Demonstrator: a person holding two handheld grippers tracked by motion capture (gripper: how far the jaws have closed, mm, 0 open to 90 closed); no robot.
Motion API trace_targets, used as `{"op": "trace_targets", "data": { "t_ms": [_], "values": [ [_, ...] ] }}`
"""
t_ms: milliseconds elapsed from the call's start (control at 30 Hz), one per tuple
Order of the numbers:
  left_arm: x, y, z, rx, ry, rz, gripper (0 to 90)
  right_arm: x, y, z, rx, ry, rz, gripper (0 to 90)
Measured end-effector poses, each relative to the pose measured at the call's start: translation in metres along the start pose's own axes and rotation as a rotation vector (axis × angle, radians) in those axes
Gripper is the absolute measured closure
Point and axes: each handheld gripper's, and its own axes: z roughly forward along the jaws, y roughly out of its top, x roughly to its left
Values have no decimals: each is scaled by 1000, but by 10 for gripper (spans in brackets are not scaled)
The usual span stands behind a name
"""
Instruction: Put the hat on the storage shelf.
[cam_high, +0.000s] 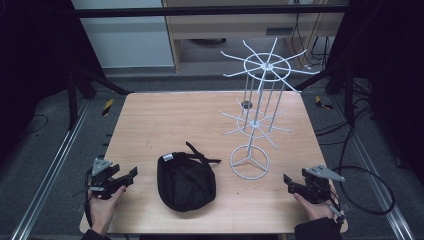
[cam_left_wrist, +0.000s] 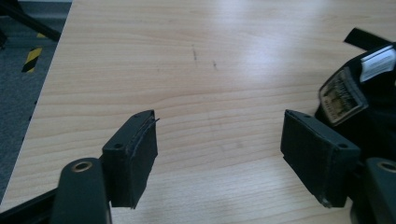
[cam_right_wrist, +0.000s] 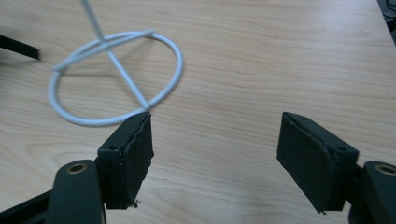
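The room is dark around the edges, and light from above falls on the table (cam_high: 150, 125). A white shiny glare sits on the wood in the left gripper view. The close black jaws look a bit blurry.

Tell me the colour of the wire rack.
The wire rack is white, clearest in the high view.

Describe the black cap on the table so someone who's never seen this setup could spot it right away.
Start from the wooden table. Near its front edge, midway between the two grippers, lies the black cap, left of the white wire rack. It is the one soft, dark, rounded thing there, with a strap and a small white label.
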Motion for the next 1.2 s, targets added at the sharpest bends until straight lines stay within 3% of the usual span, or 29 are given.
{"op": "trace_targets", "data": {
  "t_ms": [200,233,467,500,733,933,1200],
  "values": [
    [-8,2,-10,-17,-12,12,298,15,3,-7,-35,73,13,293],
    [-10,3,-15,-28,-18,6,302,23,4,-8,-46,126,24,299],
    [-18,6,-22,-39,-59,1,324,51,10,-10,-54,193,-14,316],
    [-21,6,-23,-46,-69,4,341,61,10,-10,-52,223,-30,329],
    [-33,8,-25,-54,-98,13,397,84,14,-11,-58,273,-57,326],
    [-48,9,-21,-39,-136,26,417,103,17,-9,-52,321,-63,382],
    [-63,8,-13,-20,-142,67,434,128,23,-1,-27,382,-85,461]
  ]
}}
